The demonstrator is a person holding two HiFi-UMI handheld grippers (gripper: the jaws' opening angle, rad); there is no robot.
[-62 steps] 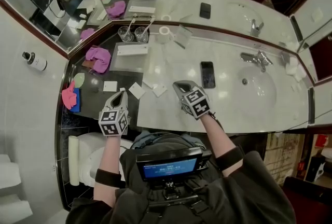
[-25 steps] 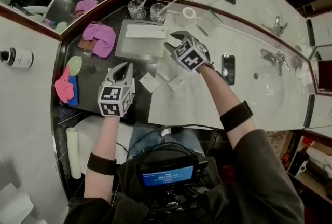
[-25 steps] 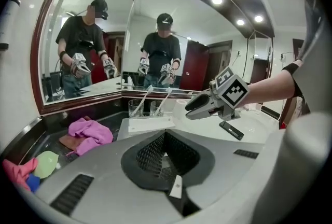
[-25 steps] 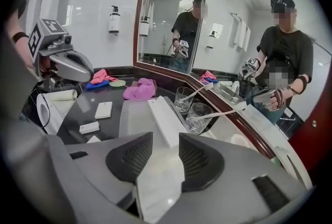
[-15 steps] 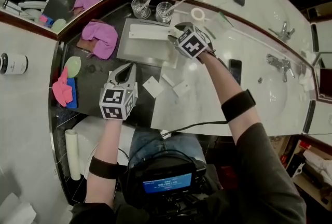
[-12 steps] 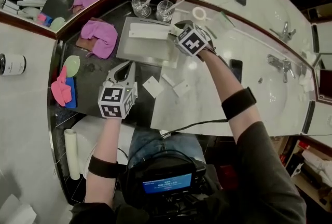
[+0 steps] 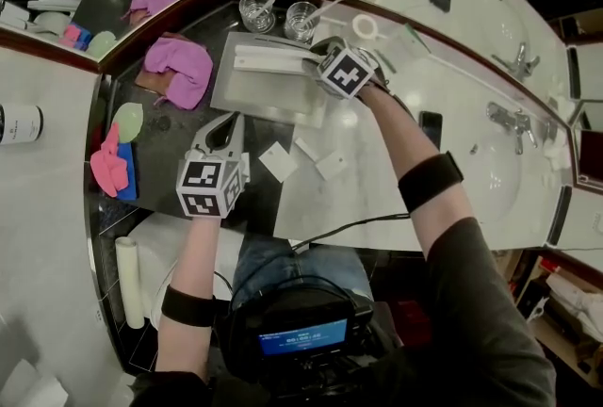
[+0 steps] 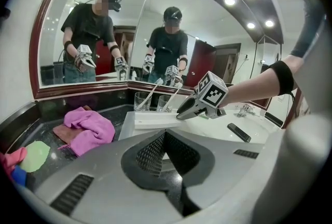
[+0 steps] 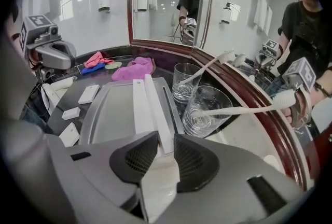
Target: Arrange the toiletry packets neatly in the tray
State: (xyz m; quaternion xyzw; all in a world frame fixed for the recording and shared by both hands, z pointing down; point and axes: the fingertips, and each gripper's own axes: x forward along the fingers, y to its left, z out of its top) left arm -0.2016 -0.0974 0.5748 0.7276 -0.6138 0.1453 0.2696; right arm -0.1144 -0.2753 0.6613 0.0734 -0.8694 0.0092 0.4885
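Right gripper view only: fingers (image 9: 136, 158) just closed on long pkt (image 9: 157, 114).

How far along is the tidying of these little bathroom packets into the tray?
Early on. One long white packet already lies straight in the grey tray. The right gripper, its jaws just closing, pinches a second long white packet beside it. Three small white packets wait on the marble counter, outside the tray. The shut left gripper holds nothing.
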